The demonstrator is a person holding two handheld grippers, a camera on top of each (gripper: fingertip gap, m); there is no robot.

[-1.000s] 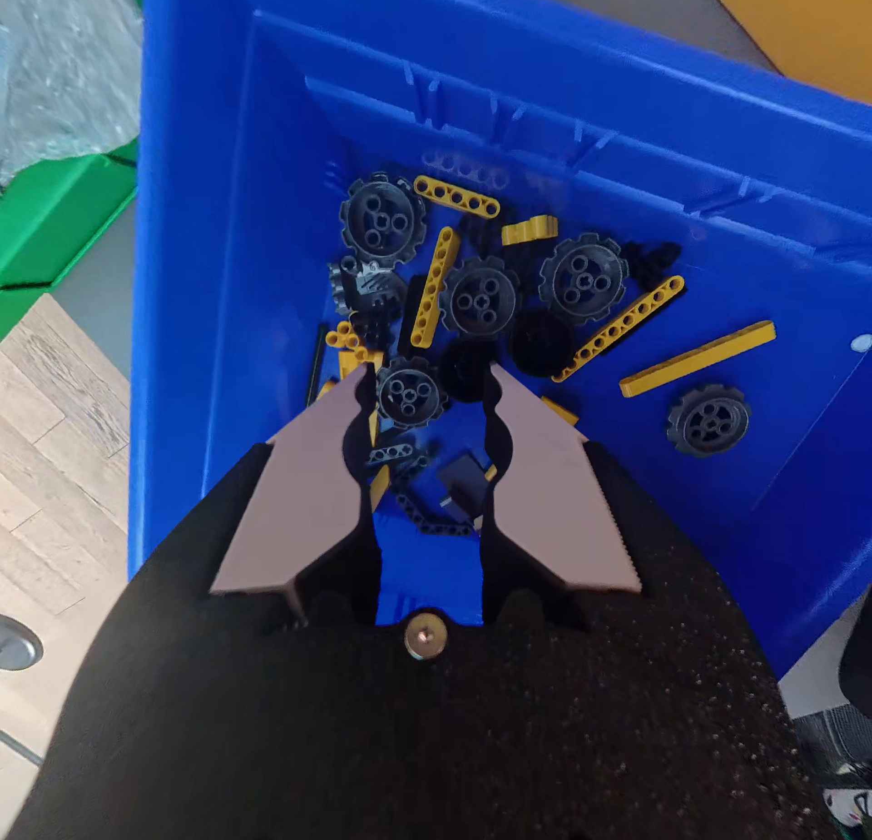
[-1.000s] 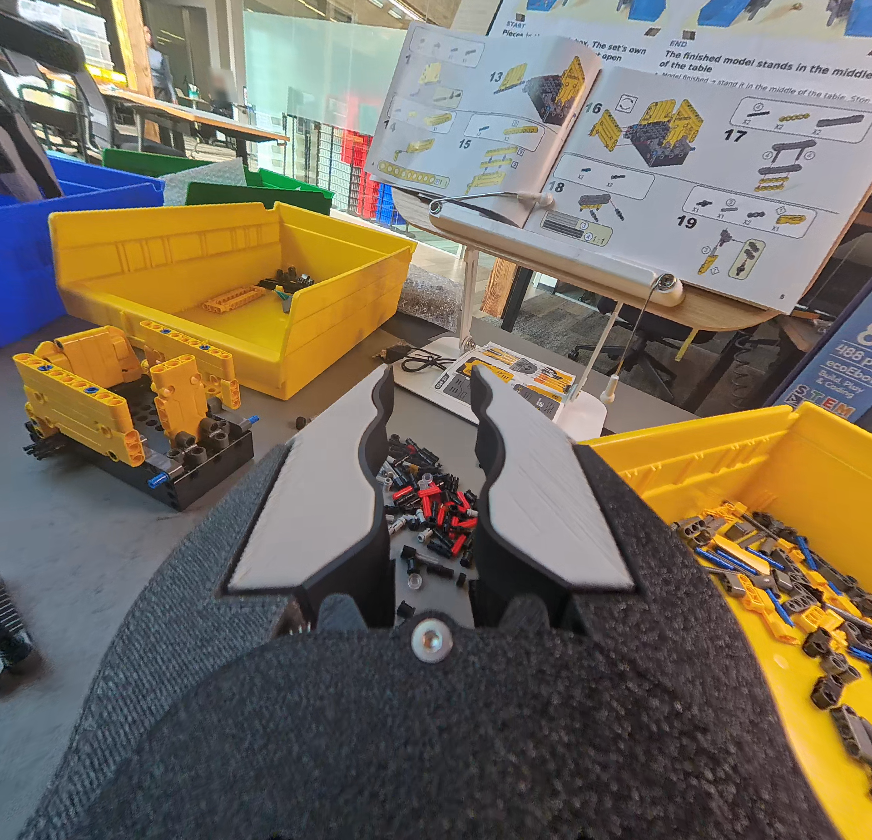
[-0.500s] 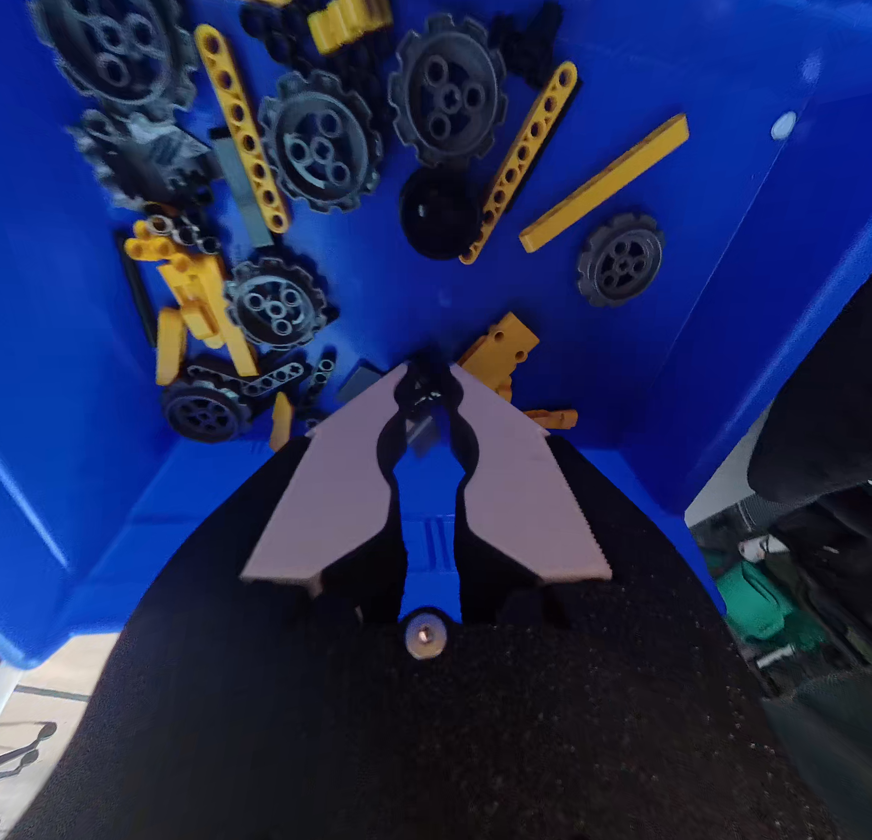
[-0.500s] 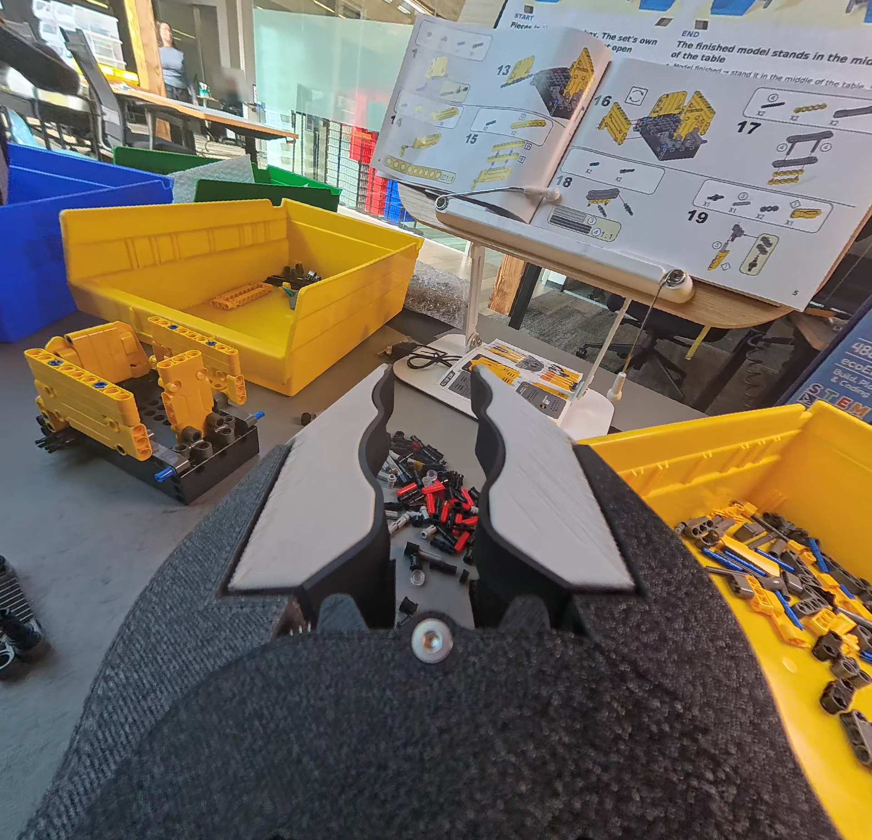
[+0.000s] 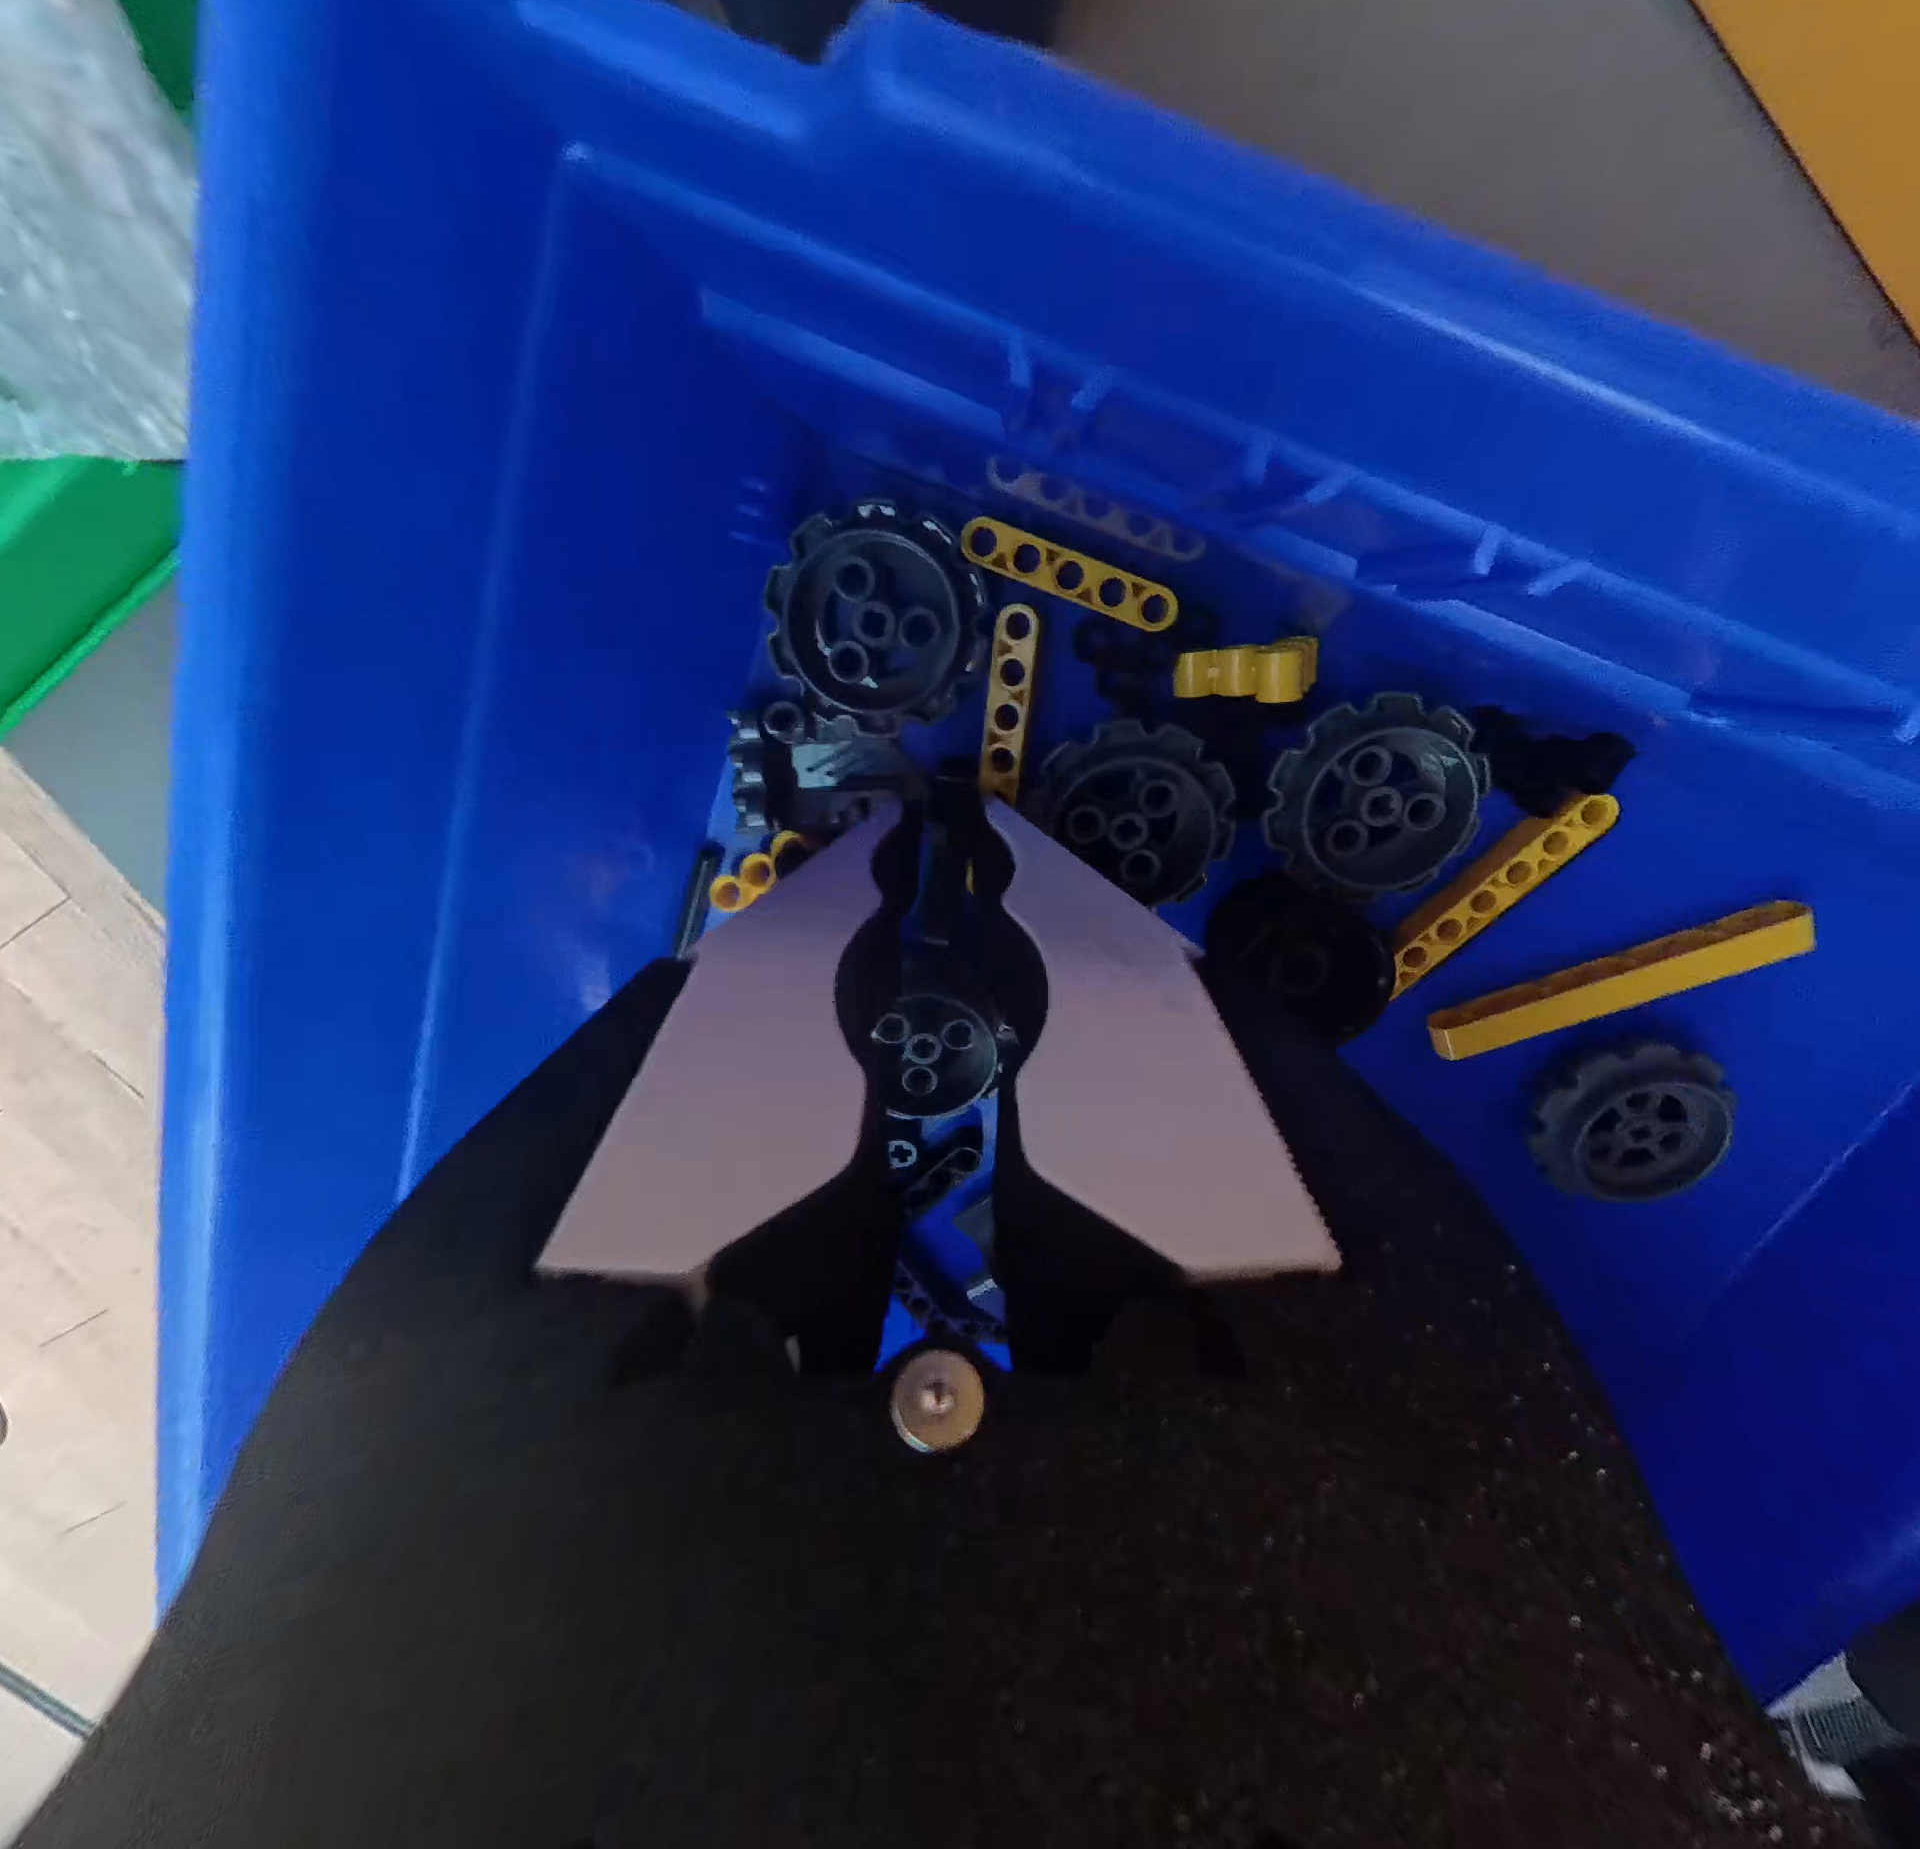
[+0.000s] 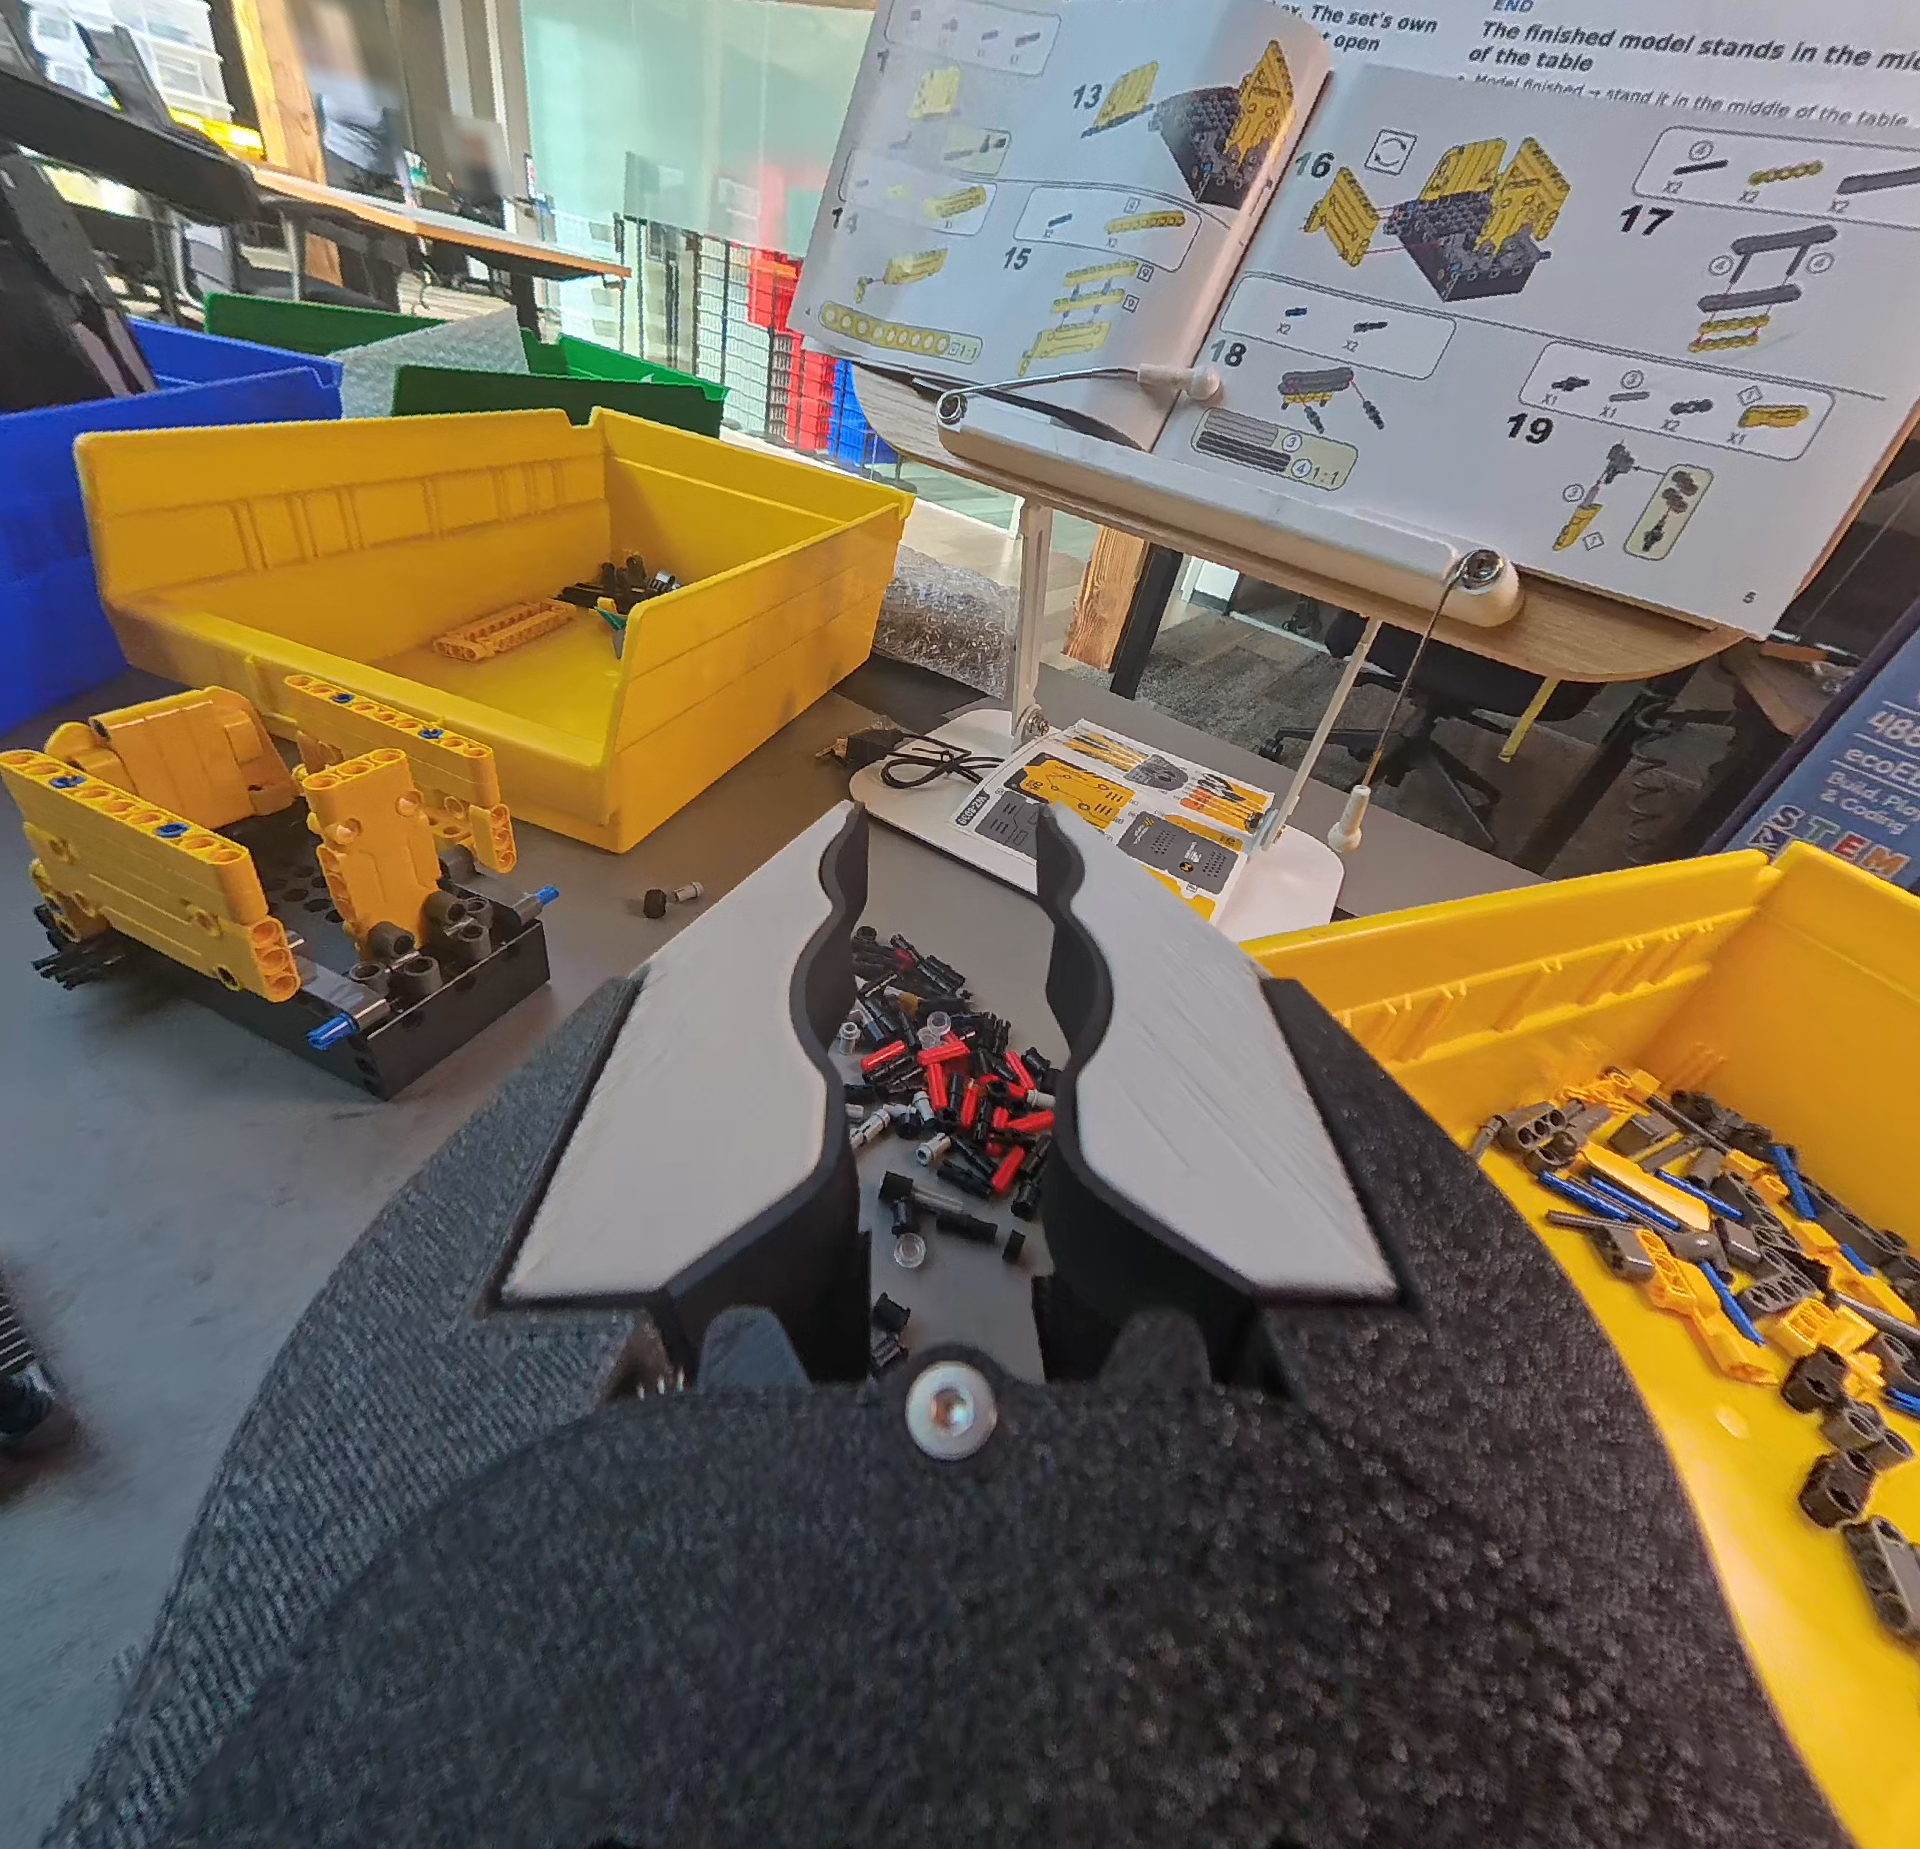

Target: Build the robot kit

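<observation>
Well, in the left view my left gripper (image 5: 940, 812) is pointing steeply down into a blue bin (image 5: 416, 656) of smooth moulded plastic with ribbed walls. Its two flat, mauve-faced fingers are pinching nearly together at the tips, and a thin black piece (image 5: 940, 890) is sitting clamped between them, though blur is hiding its exact shape. Through the round cut-out between the fingers, a dark toothed wheel (image 5: 925, 1056) is showing on the bin floor below. Ahead of the tips, more toothed wheels (image 5: 878, 623) are lying flat among yellow beams (image 5: 1068, 571) pierced with holes. To the right, a plain yellow bar (image 5: 1621, 978) is lying near a small treaded tyre (image 5: 1631, 1124). Pale wood flooring (image 5: 62, 1072) is showing outside the bin on the left.

In the right view my right gripper (image 6: 951, 833) is hovering low and nearly level over a grey table (image 6: 208, 1176). Its grey, wavy-edged fingers are standing spread apart, gripping nothing. Between them, a loose heap of small black, red and grey pins (image 6: 956, 1093) is lying on the table. Just to the right, a yellow bin (image 6: 1558, 968) is holding grey, yellow and blue connectors. To the left, a half-built model (image 6: 260, 864) of yellow beams on a black studded base is standing beside another yellow bin (image 6: 727, 677). Beyond the tips, an open booklet (image 6: 1455, 293) is resting tilted on a white stand (image 6: 1226, 511).
</observation>
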